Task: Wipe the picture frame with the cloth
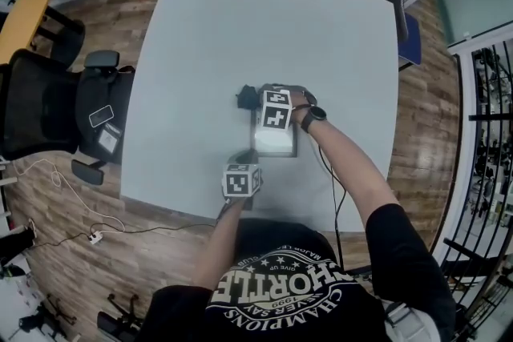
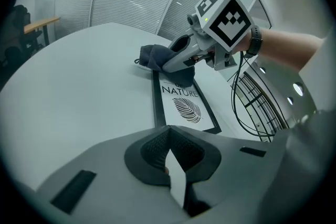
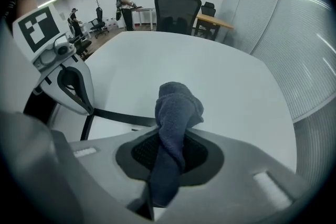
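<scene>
Right tool [image 3: 169,136] clamped on dark blue cloth [image 3: 176,107], wad poking out past tips, right at far end of picture frame [image 2: 184,107]. Left tool [image 2: 169,134] pinched together, nothing in it, just short of frame's near edge. Frame flat, toward near edge of tabletop [image 1: 240,28], right of middle. Black office chair [image 3: 178,5] at far side; wooden floor [image 1: 136,12] all round.

left tool [image 2: 169,150]: jaws together | right tool [image 3: 169,153]: jaws clamped on cloth [image 3: 177,105], arm outstretched
</scene>
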`<state>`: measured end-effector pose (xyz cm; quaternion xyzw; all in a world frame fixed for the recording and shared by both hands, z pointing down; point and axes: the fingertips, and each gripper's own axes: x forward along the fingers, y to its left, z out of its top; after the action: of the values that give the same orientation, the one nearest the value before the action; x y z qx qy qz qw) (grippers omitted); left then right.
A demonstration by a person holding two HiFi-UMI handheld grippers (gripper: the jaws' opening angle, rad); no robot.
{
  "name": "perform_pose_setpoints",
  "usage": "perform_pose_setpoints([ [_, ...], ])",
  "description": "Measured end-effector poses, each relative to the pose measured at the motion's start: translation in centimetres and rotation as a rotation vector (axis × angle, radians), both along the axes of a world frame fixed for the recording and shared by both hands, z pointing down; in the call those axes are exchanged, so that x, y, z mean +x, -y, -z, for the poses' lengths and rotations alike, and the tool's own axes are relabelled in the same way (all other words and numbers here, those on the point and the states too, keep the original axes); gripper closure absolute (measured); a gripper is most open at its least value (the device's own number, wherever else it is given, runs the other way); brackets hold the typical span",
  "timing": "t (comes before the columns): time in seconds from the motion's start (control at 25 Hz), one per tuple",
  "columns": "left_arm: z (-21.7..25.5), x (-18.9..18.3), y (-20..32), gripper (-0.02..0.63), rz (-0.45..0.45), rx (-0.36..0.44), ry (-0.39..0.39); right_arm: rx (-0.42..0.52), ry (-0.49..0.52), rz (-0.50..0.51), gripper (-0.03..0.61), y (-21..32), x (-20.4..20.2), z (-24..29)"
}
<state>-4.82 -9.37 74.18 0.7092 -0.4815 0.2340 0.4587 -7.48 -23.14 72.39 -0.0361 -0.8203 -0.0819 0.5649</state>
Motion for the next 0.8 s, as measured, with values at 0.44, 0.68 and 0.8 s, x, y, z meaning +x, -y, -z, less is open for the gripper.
perform_pose_setpoints([
  [0.44, -0.2, -0.1, 0.0, 0.607, 0.014, -0.053, 0.084, -0.017, -0.049, 0.002, 0.506, -0.2, 0.9, -1.4],
  [0.68, 0.1, -0.6, 0.0, 0.607, 0.048, -0.071, 0.099, 0.0, -0.066, -0.001, 0.505, -0.1, 3.2, -1.4],
  [0.8, 0.1, -0.6, 0.1, 0.607, 0.062, -0.07, 0.083, 0.0, -0.073, -0.019, 0.505, 0.0, 4.7, -1.4],
])
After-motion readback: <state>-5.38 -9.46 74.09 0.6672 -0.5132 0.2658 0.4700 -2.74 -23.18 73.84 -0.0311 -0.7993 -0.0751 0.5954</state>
